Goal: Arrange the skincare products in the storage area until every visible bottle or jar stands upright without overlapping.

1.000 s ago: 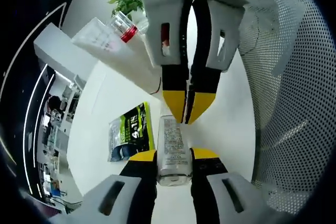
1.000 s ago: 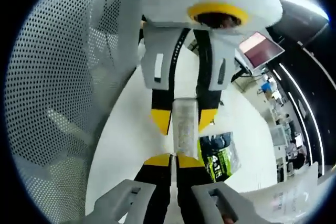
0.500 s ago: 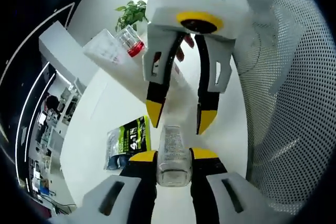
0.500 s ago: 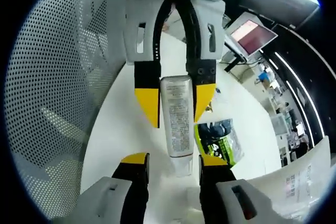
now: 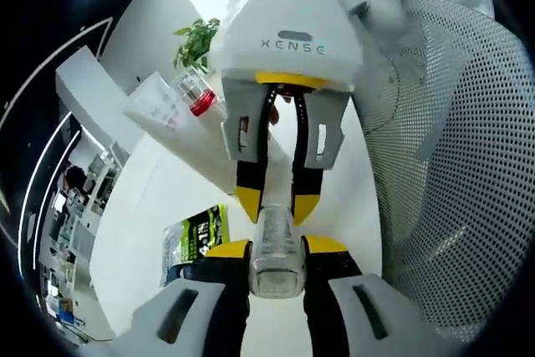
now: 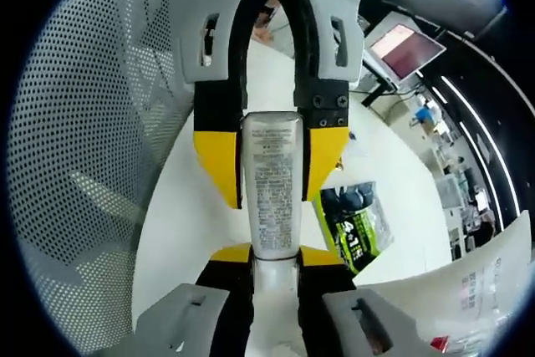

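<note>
A white squeeze tube [image 6: 272, 186] of skincare product hangs in the air above the white tabletop [image 5: 159, 198], beside the perforated white mesh basket [image 6: 92, 148]. The left gripper [image 5: 276, 250] is clamped on its flat crimped end; the right gripper [image 6: 272, 254] pinches its cap end. The tube looks light, soft-walled and slick, so the stiffer cap and shoulder are probably the safest hold.

white table [image 5: 159, 198], green packet [image 5: 194, 238] lying flat
</note>
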Action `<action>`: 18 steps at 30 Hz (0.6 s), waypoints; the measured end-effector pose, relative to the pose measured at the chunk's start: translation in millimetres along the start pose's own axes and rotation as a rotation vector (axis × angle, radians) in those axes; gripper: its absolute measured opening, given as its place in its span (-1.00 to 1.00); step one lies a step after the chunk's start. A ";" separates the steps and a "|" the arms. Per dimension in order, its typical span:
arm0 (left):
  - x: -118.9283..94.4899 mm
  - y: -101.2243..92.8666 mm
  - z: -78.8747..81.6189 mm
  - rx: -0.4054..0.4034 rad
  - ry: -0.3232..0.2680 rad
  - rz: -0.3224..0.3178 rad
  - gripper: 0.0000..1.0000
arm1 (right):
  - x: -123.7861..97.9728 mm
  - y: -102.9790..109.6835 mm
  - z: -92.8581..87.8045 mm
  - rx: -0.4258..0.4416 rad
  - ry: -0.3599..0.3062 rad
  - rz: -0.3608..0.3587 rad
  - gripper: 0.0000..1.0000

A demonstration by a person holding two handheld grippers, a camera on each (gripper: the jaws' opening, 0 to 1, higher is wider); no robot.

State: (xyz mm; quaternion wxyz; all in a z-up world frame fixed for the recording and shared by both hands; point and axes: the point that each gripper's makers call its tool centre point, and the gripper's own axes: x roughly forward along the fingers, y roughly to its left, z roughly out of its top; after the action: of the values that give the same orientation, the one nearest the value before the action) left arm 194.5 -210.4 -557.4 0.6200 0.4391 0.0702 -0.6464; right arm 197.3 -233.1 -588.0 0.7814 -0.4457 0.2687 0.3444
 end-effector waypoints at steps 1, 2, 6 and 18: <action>-0.4 2.8 -1.6 -0.001 0.006 0.014 -0.53 | -0.4 -1.0 0.2 -0.001 0.002 -0.005 -0.81; -0.6 5.7 -3.2 0.001 0.013 0.026 -0.52 | -2.0 -2.6 0.9 0.000 0.002 -0.011 -0.81; -0.5 11.5 -6.6 0.010 0.028 0.054 -0.50 | -3.9 -4.0 3.8 0.012 -0.003 -0.022 -0.82; 3.1 8.5 -13.5 0.084 0.086 0.056 -0.41 | -3.1 -4.1 24.5 -0.021 -0.020 -0.038 -0.83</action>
State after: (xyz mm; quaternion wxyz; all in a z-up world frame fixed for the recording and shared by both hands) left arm 208.8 -206.0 -563.7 0.6154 0.4936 0.0573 -0.6118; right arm 201.3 -213.9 -572.4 0.7859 -0.4553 0.2486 0.3366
